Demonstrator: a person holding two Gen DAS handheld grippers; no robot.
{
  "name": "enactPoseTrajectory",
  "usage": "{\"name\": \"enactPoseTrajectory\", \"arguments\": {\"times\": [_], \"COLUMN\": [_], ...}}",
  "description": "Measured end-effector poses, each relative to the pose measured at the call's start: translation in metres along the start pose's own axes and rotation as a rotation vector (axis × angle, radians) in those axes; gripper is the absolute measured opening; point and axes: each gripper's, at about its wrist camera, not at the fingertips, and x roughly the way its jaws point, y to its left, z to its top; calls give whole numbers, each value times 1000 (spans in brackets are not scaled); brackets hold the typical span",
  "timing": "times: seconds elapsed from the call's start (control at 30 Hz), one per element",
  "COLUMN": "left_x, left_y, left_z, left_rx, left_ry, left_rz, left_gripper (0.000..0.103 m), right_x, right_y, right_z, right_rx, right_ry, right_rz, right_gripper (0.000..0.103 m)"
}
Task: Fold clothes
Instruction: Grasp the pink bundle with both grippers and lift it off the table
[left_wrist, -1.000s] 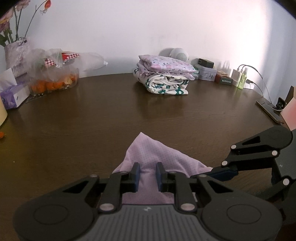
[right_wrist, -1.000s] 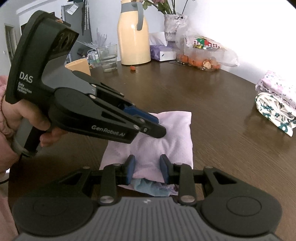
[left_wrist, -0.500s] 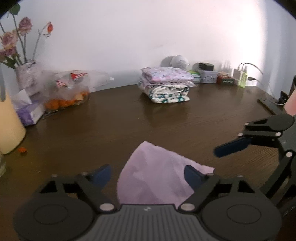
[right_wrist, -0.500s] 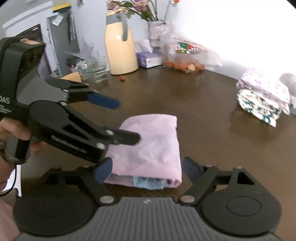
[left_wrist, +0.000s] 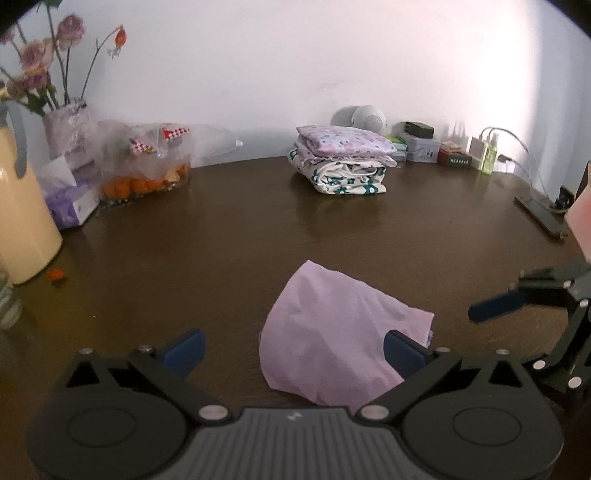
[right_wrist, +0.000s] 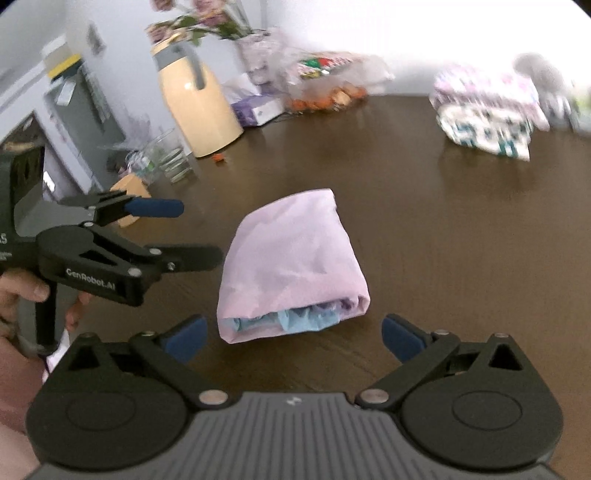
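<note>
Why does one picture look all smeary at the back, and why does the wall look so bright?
Right wrist view: the pile of folded clothes and flowers are smeared by motion blur, while the lilac folded garment stays fairly sharp. Left wrist view: mostly sharp; the wall glows washed-out at the right. Both views: the fisheye lens bends the table edge and darkens the corners.

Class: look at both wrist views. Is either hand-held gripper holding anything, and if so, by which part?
Nothing is held. The left hand-held gripper and right hand-held gripper have just been opening and stand wide apart, clear of the folded lilac garment lying on the table.
</note>
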Motion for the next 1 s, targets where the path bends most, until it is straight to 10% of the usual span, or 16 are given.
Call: {"name": "enactPoseTrajectory", "arguments": {"times": [0.3, 0.63, 1.0], "left_x": [58, 81, 37], "left_y": [33, 46, 15], "left_z": [23, 14, -25], "left_rx": [-40, -129, -327], "left_ry": [75, 105, 79], "left_rz": [-112, -256, -172], "left_gripper": [82, 44, 35], "right_x": [19, 45, 44], "right_y": [-18, -24, -55], "right_z": [1, 10, 35], "right_rx": [223, 273, 151], "right_ry": [15, 36, 54], "right_rz": [52, 84, 71], "right_gripper": [101, 29, 20]}}
